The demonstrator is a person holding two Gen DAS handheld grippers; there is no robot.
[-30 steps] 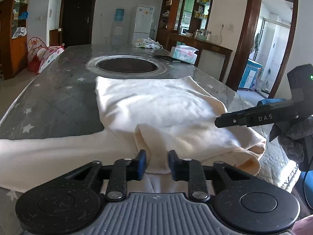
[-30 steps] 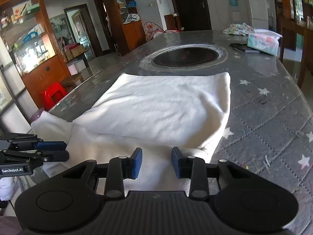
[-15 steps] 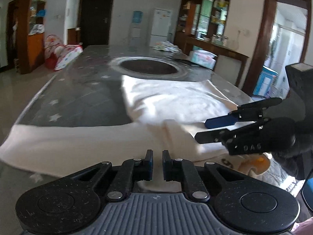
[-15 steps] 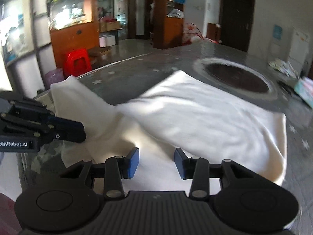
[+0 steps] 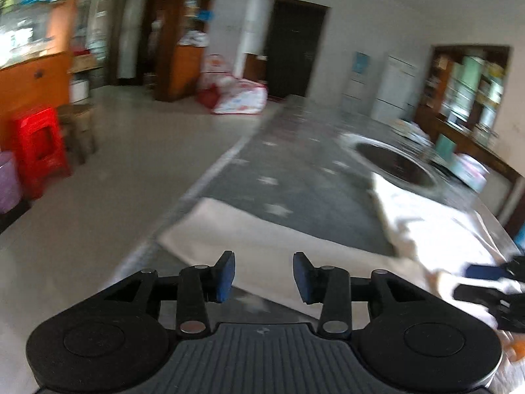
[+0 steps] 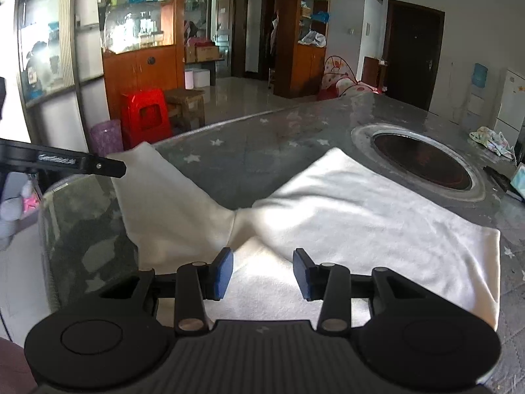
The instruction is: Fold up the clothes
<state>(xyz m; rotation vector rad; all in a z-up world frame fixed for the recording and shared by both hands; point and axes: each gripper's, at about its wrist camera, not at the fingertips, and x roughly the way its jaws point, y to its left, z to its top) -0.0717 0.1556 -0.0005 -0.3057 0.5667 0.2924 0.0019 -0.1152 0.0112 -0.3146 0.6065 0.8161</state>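
The grey star-patterned table (image 6: 249,151) carried the cream garment (image 6: 361,216), its sleeve (image 6: 164,197) stretched toward the near-left edge. My left gripper (image 5: 264,274) and right gripper (image 6: 262,274) both gaped wide, empty; my left view was motion-blurred.

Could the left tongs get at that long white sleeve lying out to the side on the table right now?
Probably yes. The left tongs are open and hold nothing, and the sleeve lies flat on the table just ahead of them, with nothing between. The right tongs sit off over the garment's body, out of the way.
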